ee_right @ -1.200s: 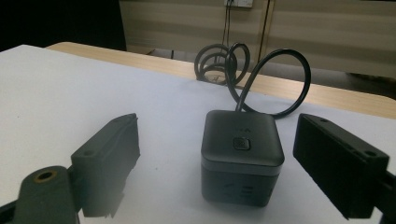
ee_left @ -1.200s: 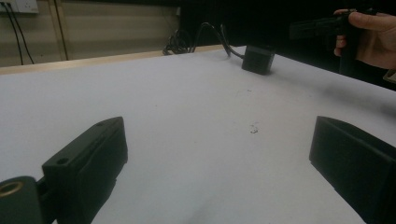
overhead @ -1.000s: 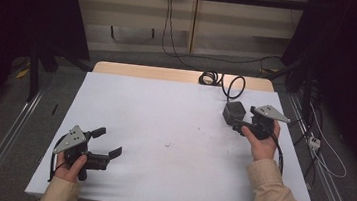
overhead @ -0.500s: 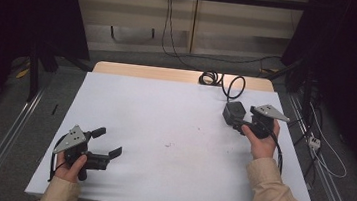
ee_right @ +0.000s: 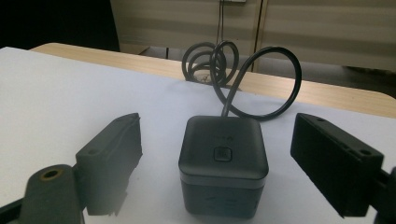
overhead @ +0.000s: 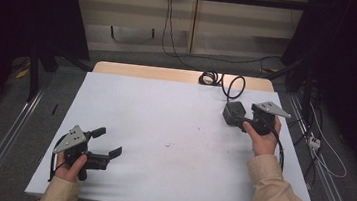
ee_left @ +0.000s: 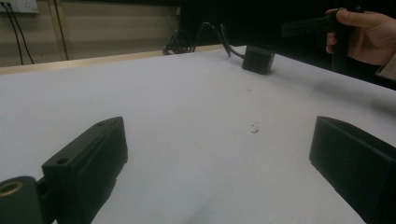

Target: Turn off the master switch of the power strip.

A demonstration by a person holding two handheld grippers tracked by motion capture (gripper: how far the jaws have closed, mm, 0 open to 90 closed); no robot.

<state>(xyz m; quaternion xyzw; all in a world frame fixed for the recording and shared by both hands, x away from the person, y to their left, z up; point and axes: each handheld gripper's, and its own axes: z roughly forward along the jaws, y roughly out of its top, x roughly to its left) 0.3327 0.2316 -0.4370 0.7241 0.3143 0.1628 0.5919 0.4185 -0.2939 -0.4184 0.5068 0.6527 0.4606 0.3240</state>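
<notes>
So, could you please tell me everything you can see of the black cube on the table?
The cube is a dark, matte, plastic-looking block with rounded edges, a small square button in the middle of its top and faint slots on its near side. It stands upright on the white table near the far right. A thick cable leaves its back, loops and coils at the table's far edge. The right gripper has a jaw on either side of it, open, with gaps, not touching.

The cube-shaped power block (ee_right: 223, 164) looks like matt dark-grey plastic, its cable (ee_right: 261, 84) smooth rubbery black. The table (overhead: 164, 124) has a matt white top and pale wooden far edge; sleeves (overhead: 282, 197) look like soft beige cloth.
</notes>
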